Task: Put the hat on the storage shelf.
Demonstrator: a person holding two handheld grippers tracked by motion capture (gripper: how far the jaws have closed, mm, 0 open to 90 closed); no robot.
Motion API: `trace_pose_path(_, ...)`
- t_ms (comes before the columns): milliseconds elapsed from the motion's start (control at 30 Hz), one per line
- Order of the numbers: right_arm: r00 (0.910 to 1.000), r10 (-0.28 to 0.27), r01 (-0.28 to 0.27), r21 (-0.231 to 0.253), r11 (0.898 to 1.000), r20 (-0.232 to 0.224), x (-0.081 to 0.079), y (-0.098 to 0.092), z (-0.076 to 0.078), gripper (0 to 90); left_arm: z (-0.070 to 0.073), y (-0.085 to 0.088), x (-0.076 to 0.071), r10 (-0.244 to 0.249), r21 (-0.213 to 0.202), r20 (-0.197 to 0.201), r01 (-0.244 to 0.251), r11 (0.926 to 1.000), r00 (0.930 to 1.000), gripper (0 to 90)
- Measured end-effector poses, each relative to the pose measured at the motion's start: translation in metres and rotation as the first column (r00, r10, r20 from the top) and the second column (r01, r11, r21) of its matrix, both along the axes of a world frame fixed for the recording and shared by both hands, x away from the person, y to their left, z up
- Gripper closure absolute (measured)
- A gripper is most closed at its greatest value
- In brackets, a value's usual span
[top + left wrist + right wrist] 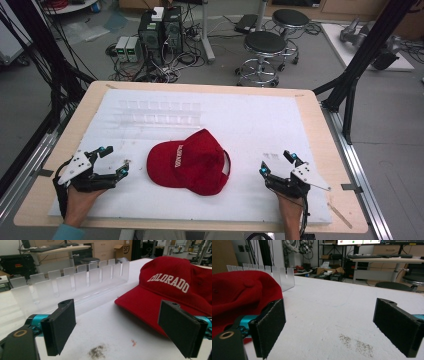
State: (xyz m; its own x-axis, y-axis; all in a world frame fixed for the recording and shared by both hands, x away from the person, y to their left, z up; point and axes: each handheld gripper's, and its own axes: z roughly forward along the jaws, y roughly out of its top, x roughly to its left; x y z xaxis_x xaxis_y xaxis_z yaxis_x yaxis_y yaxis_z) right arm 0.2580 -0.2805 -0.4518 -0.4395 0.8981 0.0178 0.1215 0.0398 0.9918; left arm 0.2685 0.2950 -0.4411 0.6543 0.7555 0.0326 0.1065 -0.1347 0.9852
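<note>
A red cap (192, 161) with white "COLORADO" lettering lies in the middle of the white mat (250, 120), brim toward the left. My left gripper (114, 161) rests open on the mat just left of the brim, nothing between its jaws. In the left gripper view the cap (172, 287) lies ahead to the right of the gripper (125, 327). My right gripper (276, 163) stands open on the mat to the right of the cap, nothing held. In the right gripper view the cap (239, 295) sits at the left, beside the gripper (334, 327).
A clear plastic slotted rack (160, 112) lies on the mat behind the cap, seen too as the rack (75, 282) and the rack (274, 275). The wooden table edge (320, 130) frames the mat. Stools (265, 50) and computer boxes (160, 30) stand on the floor beyond.
</note>
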Motion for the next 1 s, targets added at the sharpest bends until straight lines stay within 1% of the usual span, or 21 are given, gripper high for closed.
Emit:
trace_pose_path(167,1.0000,-0.002,0.002,-0.001,1.000,0.005,0.000,0.000,0.000,9.8,0.008,-0.009,0.004,-0.019,-0.004,0.008,0.019,0.9998,0.9998,12.3)
trace_pose_path(267,1.0000,-0.001,0.001,0.003,1.000,-0.002,0.000,0.000,0.000,9.8,0.024,-0.017,0.009,-0.049,0.010,0.014,0.049,0.9988,0.9987,12.3)
trace_pose_path(333,1.0000,-0.001,0.001,0.002,1.000,-0.002,0.000,0.000,0.000,9.8,0.029,-0.019,0.011,-0.061,0.011,0.014,0.061,0.9981,0.9980,12.2)
trace_pose_path(367,1.0000,-0.001,0.001,0.001,1.000,0.001,0.000,0.000,0.000,9.8,0.037,-0.022,0.013,-0.084,0.005,0.021,0.084,0.9965,0.9963,12.2)
trace_pose_path(400,1.0000,-0.001,0.001,0.001,1.000,0.001,0.000,0.000,0.000,9.8,0.037,-0.022,0.013,-0.084,0.005,0.021,0.084,0.9965,0.9963,12.1)
trace_pose_path(467,1.0000,-0.003,0.003,0.001,1.000,-0.002,0.000,0.000,0.000,9.8,0.049,-0.027,0.018,-0.120,0.012,0.015,0.120,0.9927,0.9927,11.6)
trace_pose_path(500,1.0000,-0.003,0.003,0.000,1.000,-0.001,0.000,0.000,0.000,9.8,0.049,-0.027,0.018,-0.120,0.012,0.015,0.120,0.9927,0.9927,11.6)
trace_pose_path(567,1.0000,-0.003,0.003,0.000,1.000,-0.001,0.000,0.000,0.000,9.8,0.057,-0.029,0.021,-0.141,0.003,0.010,0.141,0.9900,0.9900,11.4)
trace_pose_path(600,1.0000,-0.004,0.004,0.000,1.000,-0.002,0.000,0.000,0.000,9.8,0.066,-0.033,0.025,-0.163,0.004,0.008,0.163,0.9866,0.9866,11.3)
trace_pose_path(633,1.0000,-0.004,0.004,0.001,1.000,-0.003,0.000,0.000,0.000,9.8,0.066,-0.033,0.025,-0.163,0.004,0.008,0.163,0.9866,0.9866,11.2)
trace_pose_path(667,1.0000,-0.003,0.003,0.000,1.000,-0.002,0.000,0.000,0.000,9.8,0.075,-0.039,0.029,-0.191,0.010,0.002,0.191,0.9816,0.9816,11.2)
trace_pose_path(700,1.0000,-0.004,0.004,0.000,1.000,-0.002,0.000,0.000,0.000,9.8,0.075,-0.039,0.029,-0.191,0.010,0.002,0.191,0.9816,0.9816,11.2)
trace_pose_path(733,1.0000,-0.004,0.004,-0.002,1.000,-0.002,0.000,0.000,0.000,9.9,0.083,-0.045,0.032,-0.219,0.021,-0.001,0.219,0.9755,0.9757,11.2)
trace_pose_path(767,1.0000,-0.004,0.004,-0.002,1.000,-0.003,0.000,0.000,0.000,9.8,0.083,-0.045,0.032,-0.219,0.021,-0.001,0.219,0.9755,0.9757,11.2)
trace_pose_path(800,1.0000,-0.004,0.004,-0.002,1.000,-0.002,0.000,0.000,0.000,9.9,0.089,-0.052,0.035,-0.242,0.029,-0.001,0.242,0.9698,0.9702,11.2)
trace_pose_path(833,1.0000,-0.004,0.004,-0.002,1.000,-0.002,0.000,0.000,0.000,9.9,0.089,-0.052,0.035,-0.242,0.029,-0.001,0.242,0.9698,0.9702,11.2)
trace_pose_path(867,1.0000,-0.004,0.004,-0.002,1.000,-0.003,0.000,0.000,0.000,9.9,0.094,-0.060,0.038,-0.268,0.036,-0.009,0.268,0.9626,0.9633,11.2)
trace_pose_path(900,1.0000,-0.004,0.004,-0.002,1.000,-0.003,0.000,0.000,0.000,9.9,0.094,-0.060,0.038,-0.268,0.036,-0.009,0.268,0.9626,0.9633,11.2)
trace_pose_path(933,1.0000,-0.004,0.004,0.001,1.000,-0.003,0.000,0.000,0.000,9.9,0.099,-0.067,0.041,-0.287,0.058,-0.015,0.287,0.9562,0.9579,11.2)
trace_pose_path(967,1.0000,-0.004,0.004,0.001,1.000,-0.003,0.000,0.000,0.000,9.9,0.099,-0.067,0.041,-0.287,0.058,-0.015,0.287,0.9562,0.9579,11.2)
trace_pose_path(1000,1.0000,-0.003,0.003,0.000,1.000,-0.003,0.000,0.000,0.000,9.9,0.103,-0.075,0.045,-0.305,0.073,-0.025,0.306,0.9492,0.9520,11.2)
